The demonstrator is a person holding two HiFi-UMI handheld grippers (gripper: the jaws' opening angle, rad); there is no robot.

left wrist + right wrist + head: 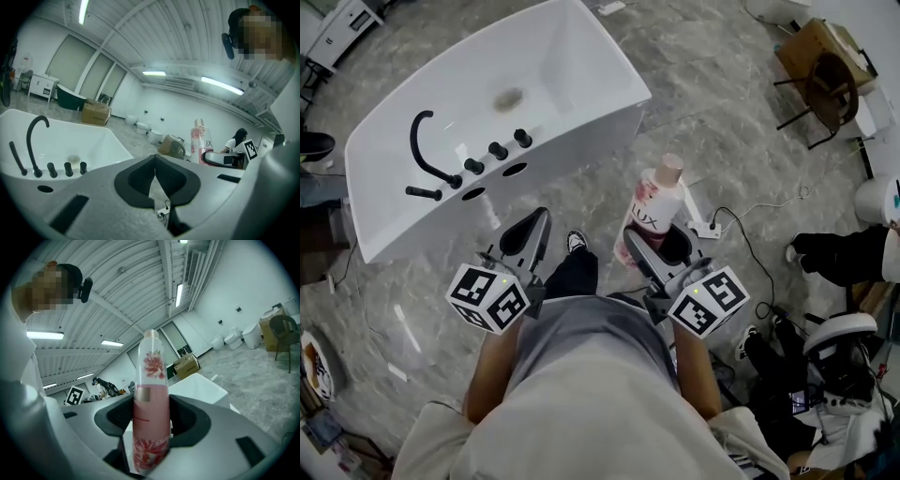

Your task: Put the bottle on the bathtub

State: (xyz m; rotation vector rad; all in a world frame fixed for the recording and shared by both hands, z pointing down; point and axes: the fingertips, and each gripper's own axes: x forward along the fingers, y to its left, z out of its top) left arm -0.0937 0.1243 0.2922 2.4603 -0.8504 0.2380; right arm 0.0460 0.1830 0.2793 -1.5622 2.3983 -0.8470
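A pink bottle (656,208) with flower print and a rose-gold cap stands upright in my right gripper (658,246), whose jaws are shut on its lower body. The right gripper view shows the bottle (151,408) rising between the dark pads. A white bathtub (422,131) lies ahead and to the left, with a black curved faucet (427,150) and black knobs on its near rim. My left gripper (525,236) hangs just before the tub's near rim with its jaws shut and nothing between them. In the left gripper view the bathtub (93,140) lies at left and the bottle (200,140) at right.
The floor is grey marble-patterned. A power strip with cable (705,228) lies on the floor right of the bottle. A brown chair (825,89) stands at the far right. A seated person's dark legs (839,255) and gear sit at the right edge. My shoe (576,242) shows between the grippers.
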